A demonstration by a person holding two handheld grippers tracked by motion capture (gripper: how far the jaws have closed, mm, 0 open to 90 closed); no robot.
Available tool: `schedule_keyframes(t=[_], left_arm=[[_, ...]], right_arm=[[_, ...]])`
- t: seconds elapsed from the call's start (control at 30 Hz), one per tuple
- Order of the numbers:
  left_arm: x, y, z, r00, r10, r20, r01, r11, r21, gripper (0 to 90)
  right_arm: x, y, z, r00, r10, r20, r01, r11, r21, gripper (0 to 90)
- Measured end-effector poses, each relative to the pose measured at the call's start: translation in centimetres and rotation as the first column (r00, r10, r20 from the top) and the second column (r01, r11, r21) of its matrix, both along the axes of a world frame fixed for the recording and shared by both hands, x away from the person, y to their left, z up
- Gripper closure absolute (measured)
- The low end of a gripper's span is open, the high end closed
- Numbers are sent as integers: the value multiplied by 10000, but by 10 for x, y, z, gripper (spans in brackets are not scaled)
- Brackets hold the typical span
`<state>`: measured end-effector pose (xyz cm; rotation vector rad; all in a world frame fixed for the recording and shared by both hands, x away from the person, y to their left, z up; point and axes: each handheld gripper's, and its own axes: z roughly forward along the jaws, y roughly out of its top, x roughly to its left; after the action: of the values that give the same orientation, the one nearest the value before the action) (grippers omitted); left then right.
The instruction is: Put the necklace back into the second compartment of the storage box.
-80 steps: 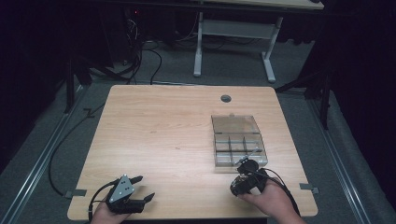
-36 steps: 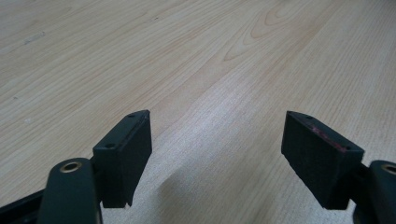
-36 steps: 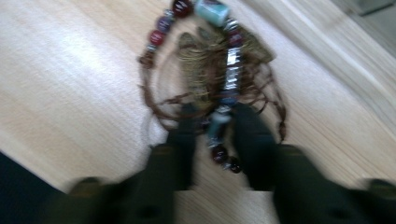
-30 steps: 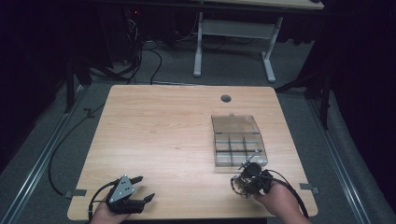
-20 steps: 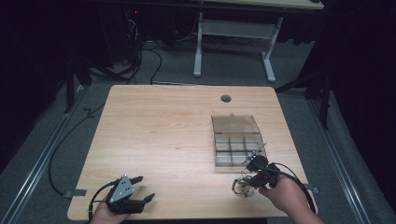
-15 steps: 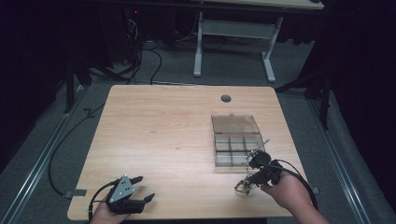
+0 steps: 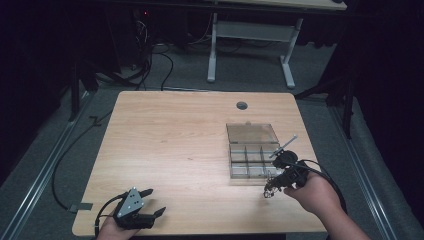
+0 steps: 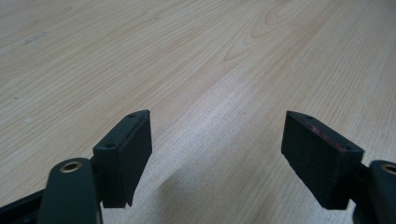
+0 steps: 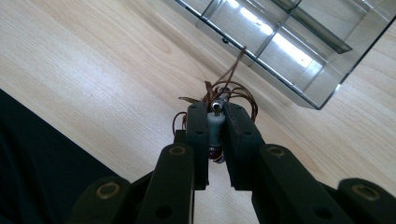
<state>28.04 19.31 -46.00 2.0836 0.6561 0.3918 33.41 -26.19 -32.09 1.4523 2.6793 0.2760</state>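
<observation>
My right gripper [image 7: 274, 185] hovers above the table just off the near right corner of a clear plastic compartment box [image 7: 252, 150]. Its jaws are shut on a small grey cylindrical piece [image 9: 215, 127] that trails a tangle of thin brown wire [image 9: 229, 89]. In the high view the wire tangle [image 7: 269, 192] dangles below the jaws. In the right gripper view the box [image 9: 289, 42] lies just beyond the right gripper [image 9: 216, 109], its compartments bare. My left gripper [image 7: 156, 201] rests near the table's front left edge. In its own view the left gripper [image 8: 217, 154] stands open over bare wood.
The box's lid [image 7: 251, 133] lies folded back behind it. A round cable hole [image 7: 242, 105] sits at the far middle of the wooden table [image 7: 170, 145]. Beyond the table stand a white desk frame [image 7: 250, 35] and floor cables [image 7: 160, 60].
My right gripper has risen off the table and shifted right, towards the box's near right corner, carrying the wired piece. The left gripper has stayed still.
</observation>
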Motion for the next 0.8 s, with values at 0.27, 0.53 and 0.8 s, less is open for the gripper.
schedule_keyframes(t=[0.27, 0.53, 0.8], left_arm=[[0, 0, 0, 10000, 9, 20, -9, 10000, -13, 249], [0, 0, 0, 10000, 2, 20, -2, 10000, -17, 249], [0, 0, 0, 10000, -37, -12, 37, 10000, -32, 249]], right_arm=[[11, -2, 12, 9999, -100, -110, 100, 9999, 2, 816], [24, 3, 33, 9999, 81, -139, -82, 9999, -98, 816], [43, 7, 50, 9997, 61, -240, -66, 9997, -216, 816]])
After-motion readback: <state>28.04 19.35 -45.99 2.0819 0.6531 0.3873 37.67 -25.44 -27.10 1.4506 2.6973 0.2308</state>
